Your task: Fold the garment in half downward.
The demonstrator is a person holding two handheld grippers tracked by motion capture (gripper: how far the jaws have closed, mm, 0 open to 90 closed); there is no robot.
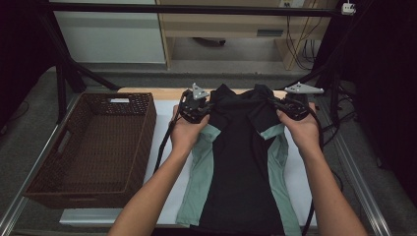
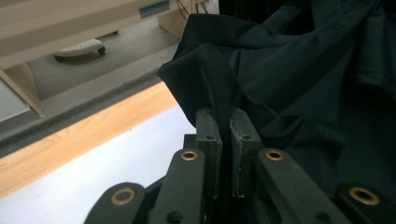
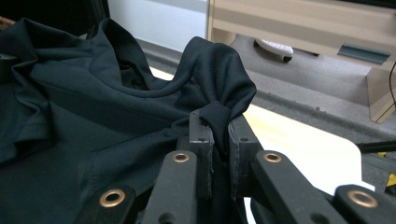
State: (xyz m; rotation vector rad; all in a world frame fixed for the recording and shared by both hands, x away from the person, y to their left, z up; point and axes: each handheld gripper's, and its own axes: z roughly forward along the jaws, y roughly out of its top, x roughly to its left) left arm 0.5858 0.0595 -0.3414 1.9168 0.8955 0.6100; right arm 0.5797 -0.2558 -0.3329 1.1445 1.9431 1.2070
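A black shirt (image 1: 241, 162) with pale green side panels lies down the middle of the white table top (image 1: 164, 123), its top end lifted at the far side. My left gripper (image 1: 210, 105) is shut on the shirt's left shoulder. In the left gripper view the black cloth (image 2: 261, 70) runs pinched between the two pads of the left gripper (image 2: 225, 121). My right gripper (image 1: 270, 102) is shut on the right shoulder. The right gripper view shows a bunched fold (image 3: 219, 84) clamped at the tips of the right gripper (image 3: 218, 123). Both hands hold the grippers at about the same height.
A brown woven basket (image 1: 142, 142) stands on the left of the table. A wooden edge (image 1: 133, 90) runs along the table's far side. A black frame post (image 1: 61, 93) rises at the back left, and cables (image 1: 339, 98) hang at the right.
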